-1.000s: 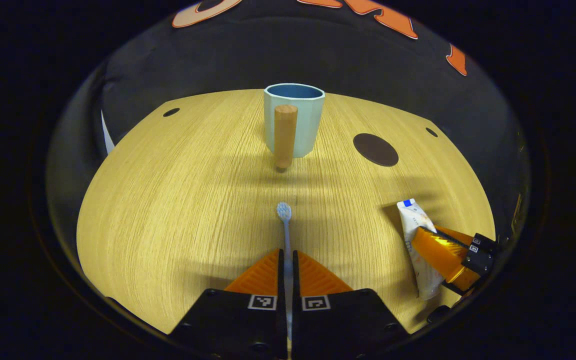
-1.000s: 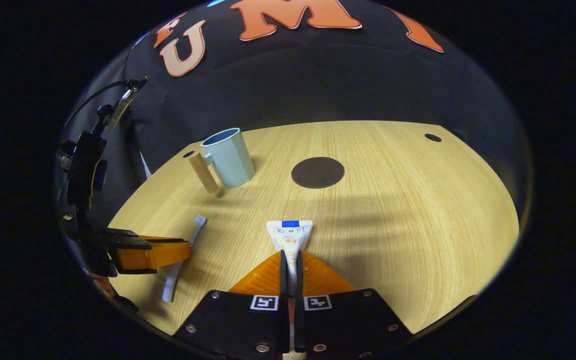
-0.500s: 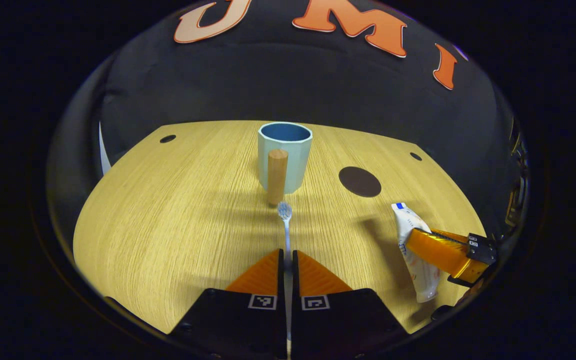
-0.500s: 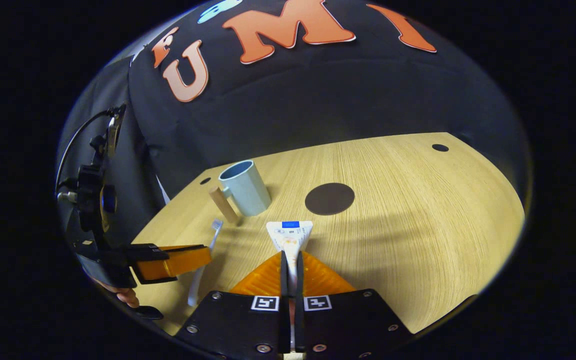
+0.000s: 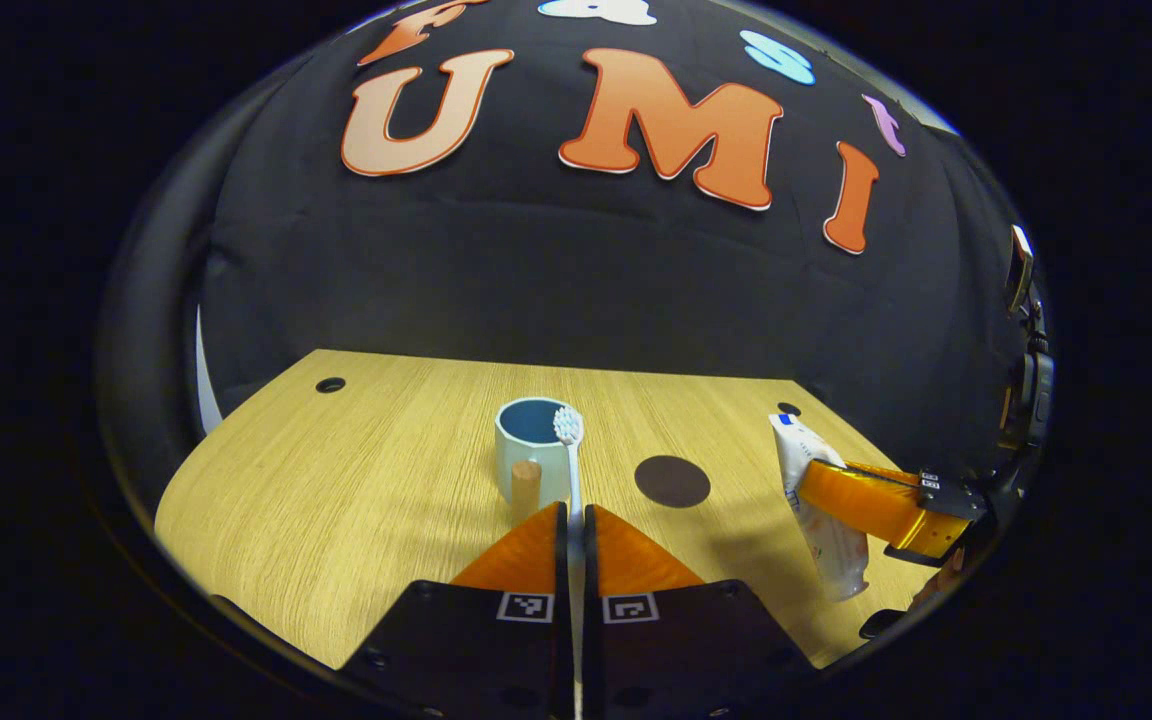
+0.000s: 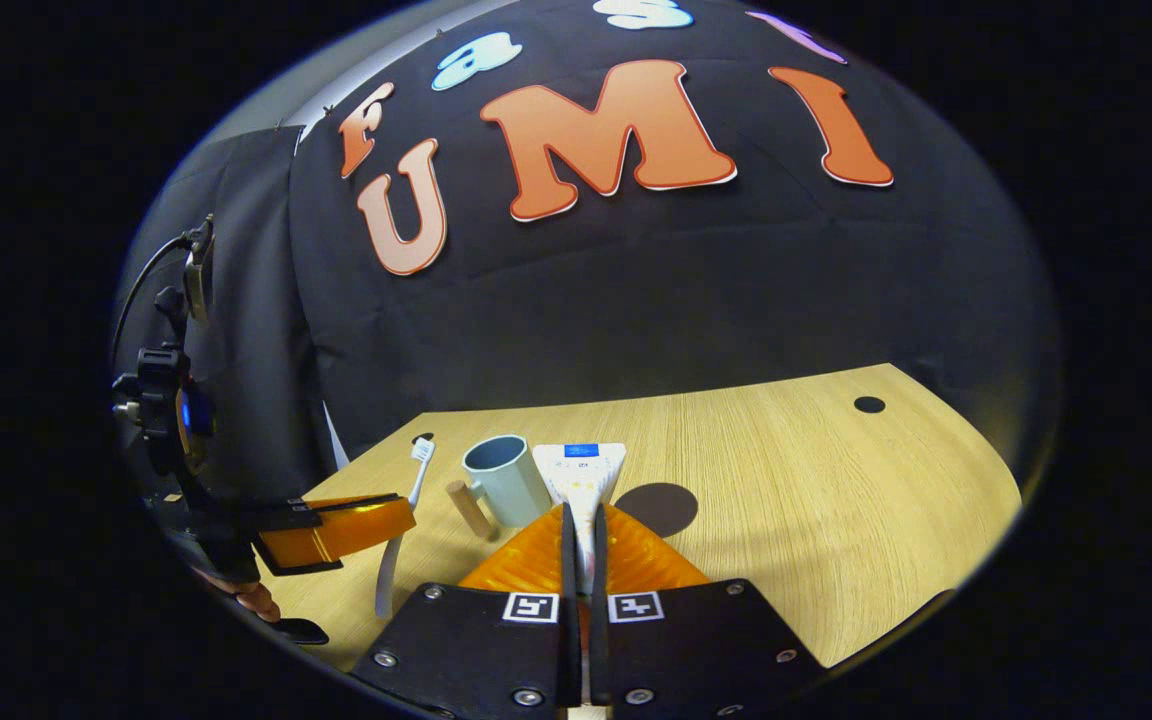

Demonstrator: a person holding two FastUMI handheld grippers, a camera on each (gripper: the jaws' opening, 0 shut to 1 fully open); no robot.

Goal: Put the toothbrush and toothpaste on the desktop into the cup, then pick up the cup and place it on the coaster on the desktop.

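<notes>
**Q:** Tongs first: what does each pair hold, and how?

**A:** The left gripper [image 5: 573,520] has its two fingers pressed together on the handle of the toothbrush [image 5: 570,455]. The brush stands upright with the bristle head on top, lifted clear of the desk [image 5: 336,500]. The right gripper [image 6: 581,525] pinches the toothpaste [image 6: 579,470] the same way, fingers closed on the tube's middle, its flat crimped end pointing up.

**Q:** Where is the cup?

**A:** The cup [image 5: 529,450] stands upright on the desk, mouth open, its wooden handle [image 5: 526,480] facing the left gripper. In the left gripper view the brush head lines up just in front of the cup's rim. The toothpaste hangs to the right of the cup, well apart from it.

**Q:** And the coaster?

**A:** The coaster [image 5: 672,481], a dark round disc, lies flat on the desk just right of the cup, with nothing on it.

**Q:** Why are both items held upright?

**A:** Likely so each can drop end-first into the cup's narrow mouth. Both look raised high enough to clear the rim. Neither is in the cup yet, so the cup's move to the coaster is not yet due.
</notes>
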